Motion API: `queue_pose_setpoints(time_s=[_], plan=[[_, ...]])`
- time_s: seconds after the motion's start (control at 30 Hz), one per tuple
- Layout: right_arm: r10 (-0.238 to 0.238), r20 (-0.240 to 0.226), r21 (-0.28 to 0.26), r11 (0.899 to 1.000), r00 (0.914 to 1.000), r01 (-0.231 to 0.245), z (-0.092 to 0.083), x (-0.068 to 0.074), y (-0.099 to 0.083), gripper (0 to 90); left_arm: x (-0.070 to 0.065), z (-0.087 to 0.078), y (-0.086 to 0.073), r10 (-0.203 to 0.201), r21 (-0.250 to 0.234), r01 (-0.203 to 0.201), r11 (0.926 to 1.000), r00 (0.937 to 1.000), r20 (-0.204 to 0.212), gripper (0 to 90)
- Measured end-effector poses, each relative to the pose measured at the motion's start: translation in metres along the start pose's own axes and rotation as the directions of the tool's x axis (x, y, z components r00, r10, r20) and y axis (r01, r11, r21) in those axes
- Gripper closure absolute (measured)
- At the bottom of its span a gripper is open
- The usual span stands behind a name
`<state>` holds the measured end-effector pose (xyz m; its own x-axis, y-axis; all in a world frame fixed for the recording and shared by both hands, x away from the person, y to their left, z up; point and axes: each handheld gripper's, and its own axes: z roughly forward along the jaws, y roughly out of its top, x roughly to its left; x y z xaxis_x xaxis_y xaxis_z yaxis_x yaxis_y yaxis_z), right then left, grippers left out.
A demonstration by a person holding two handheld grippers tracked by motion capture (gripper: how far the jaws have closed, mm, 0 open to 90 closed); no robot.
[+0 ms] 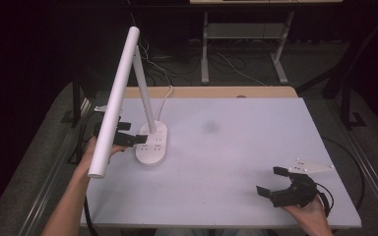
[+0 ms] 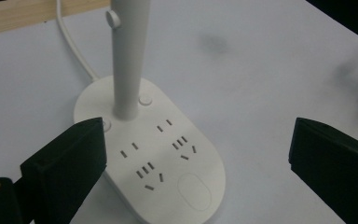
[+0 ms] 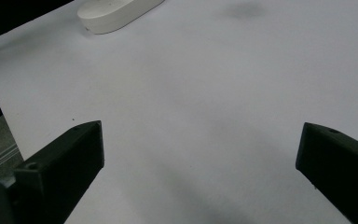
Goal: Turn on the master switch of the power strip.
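Desk lamp with socket base; approach made, no contact yet.

Left gripper (image 2: 196, 154): jaws wide apart, nothing between them but air, poised just over the near end of the lamp base (image 2: 168, 158), one jaw close beside its left edge, whether touching cannot be told. Base: white oval on the table (image 1: 236, 147), left of centre, bearing two socket groups, small round buttons and an oval pad; stem (image 2: 128, 56) rises from its far end; long tube head (image 1: 114, 98) slants above the left hand; cord (image 2: 74, 46) runs off behind. Right gripper (image 1: 275, 183): jaws apart, empty, idle near the table's right front, well apart from the lamp. Judged status: reach complete, pressing or gripping still to do.
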<state>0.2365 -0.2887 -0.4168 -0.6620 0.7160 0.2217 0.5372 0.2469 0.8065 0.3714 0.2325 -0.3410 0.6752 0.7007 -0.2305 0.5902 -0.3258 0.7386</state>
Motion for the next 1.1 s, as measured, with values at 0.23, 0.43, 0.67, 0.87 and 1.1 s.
queue_pose_setpoints(time_s=[0.23, 0.43, 0.67, 0.87, 1.1], plan=[[0.002, -0.002, 0.003, 1.000, 1.0000, -0.002, 0.000, -0.001, 0.000, 0.4, 0.010, 0.002, 0.006, 0.004, 0.010, -0.004, 0.9999, 0.9997, -0.025, 3.6], [0.009, 0.000, 0.002, 1.000, 1.0000, -0.009, -0.001, -0.001, -0.001, 0.4, 0.021, 0.004, 0.007, -0.022, 0.004, 0.022, 0.9998, 0.9993, -0.032, 6.3], [0.004, 0.001, 0.006, 1.000, 1.0000, -0.004, -0.001, -0.001, -0.001, 0.4, 0.031, 0.008, 0.005, -0.062, -0.021, 0.061, 0.9979, 0.9970, -0.047, 9.2], [0.003, 0.003, 0.006, 1.000, 1.0000, -0.003, -0.001, -0.002, -0.001, 0.4, 0.039, 0.012, 0.005, -0.078, -0.025, 0.077, 0.9967, 0.9959, -0.046, 13.6], [0.008, 0.002, 0.008, 1.000, 1.0000, -0.008, -0.001, -0.002, -0.002, 0.4, 0.043, 0.015, 0.004, -0.111, -0.048, 0.108, 0.9930, 0.9917, -0.065, 22.0]])
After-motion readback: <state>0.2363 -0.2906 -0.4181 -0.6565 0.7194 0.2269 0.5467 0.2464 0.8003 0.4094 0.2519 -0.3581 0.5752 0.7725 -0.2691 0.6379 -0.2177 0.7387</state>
